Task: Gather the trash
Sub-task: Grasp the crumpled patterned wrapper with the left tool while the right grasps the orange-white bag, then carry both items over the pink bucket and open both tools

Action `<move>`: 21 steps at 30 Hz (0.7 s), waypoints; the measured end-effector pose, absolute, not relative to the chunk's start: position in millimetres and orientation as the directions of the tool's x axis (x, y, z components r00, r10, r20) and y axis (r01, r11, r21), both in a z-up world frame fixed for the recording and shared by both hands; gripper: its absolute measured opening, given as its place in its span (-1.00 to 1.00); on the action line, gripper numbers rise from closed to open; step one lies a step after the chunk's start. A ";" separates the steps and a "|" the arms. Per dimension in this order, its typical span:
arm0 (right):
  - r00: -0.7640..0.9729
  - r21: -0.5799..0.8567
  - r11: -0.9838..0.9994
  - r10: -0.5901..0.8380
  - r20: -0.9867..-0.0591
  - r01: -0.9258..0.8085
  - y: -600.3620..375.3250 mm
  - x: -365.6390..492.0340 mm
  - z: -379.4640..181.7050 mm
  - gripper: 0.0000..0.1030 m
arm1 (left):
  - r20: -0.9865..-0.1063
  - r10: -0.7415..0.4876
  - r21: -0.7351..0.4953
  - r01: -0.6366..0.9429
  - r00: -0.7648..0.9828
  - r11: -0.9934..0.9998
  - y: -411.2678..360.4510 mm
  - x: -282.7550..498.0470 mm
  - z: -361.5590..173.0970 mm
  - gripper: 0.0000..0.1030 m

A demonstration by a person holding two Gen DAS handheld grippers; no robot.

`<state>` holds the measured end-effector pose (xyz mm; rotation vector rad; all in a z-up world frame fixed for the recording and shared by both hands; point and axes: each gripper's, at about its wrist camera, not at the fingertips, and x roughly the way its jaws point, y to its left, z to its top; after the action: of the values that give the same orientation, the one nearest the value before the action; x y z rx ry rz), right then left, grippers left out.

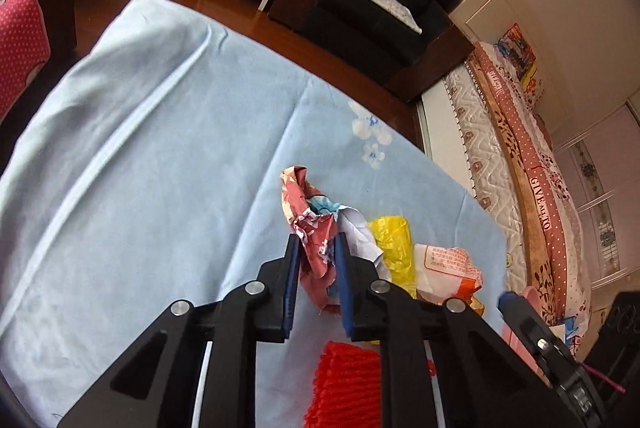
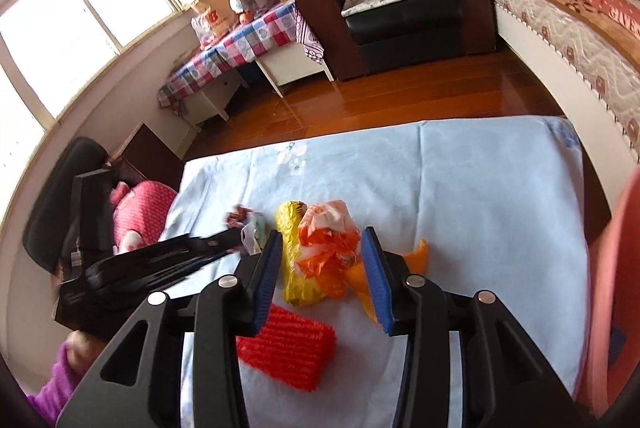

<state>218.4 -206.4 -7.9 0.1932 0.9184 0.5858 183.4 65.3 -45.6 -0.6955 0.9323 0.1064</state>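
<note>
The crumpled pink wrapper (image 1: 310, 228) is clamped by the left gripper (image 1: 317, 248); the orange-white bag (image 2: 328, 240) is straddled, ungripped, by the right gripper (image 2: 320, 252).

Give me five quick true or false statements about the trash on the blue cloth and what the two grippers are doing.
1. The left gripper is shut on the crumpled pink wrapper. True.
2. The right gripper is clamped on the red mesh piece. False: its jaws stand open around the orange and white bag.
3. The yellow bag lies beside the orange and white bag. True.
4. The tablecloth is green. False: light blue.
5. The red mesh piece lies nearer the cameras than the bags. True.
</note>
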 end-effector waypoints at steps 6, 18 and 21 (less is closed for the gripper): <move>0.463 0.353 0.844 0.521 -0.717 -0.403 -184.2 232.7 -20.1 -0.02 | -0.734 -0.162 -0.478 -0.333 0.659 0.813 70.0 163.0 -23.9 -0.70; 0.466 0.355 0.847 0.519 -0.717 -0.396 -188.8 229.7 -30.5 -0.37 | -0.709 -0.145 -0.453 -0.287 0.690 0.844 61.3 141.7 -5.1 -0.70; 0.479 0.354 0.846 0.522 -0.706 -0.399 -194.9 224.4 -26.2 -0.39 | -0.703 -0.145 -0.447 -0.275 0.696 0.851 55.6 135.9 -0.8 -0.70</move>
<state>224.4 -194.9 -26.2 0.1483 0.9122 0.5648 135.9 55.6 -0.8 -0.5632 0.8086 0.0768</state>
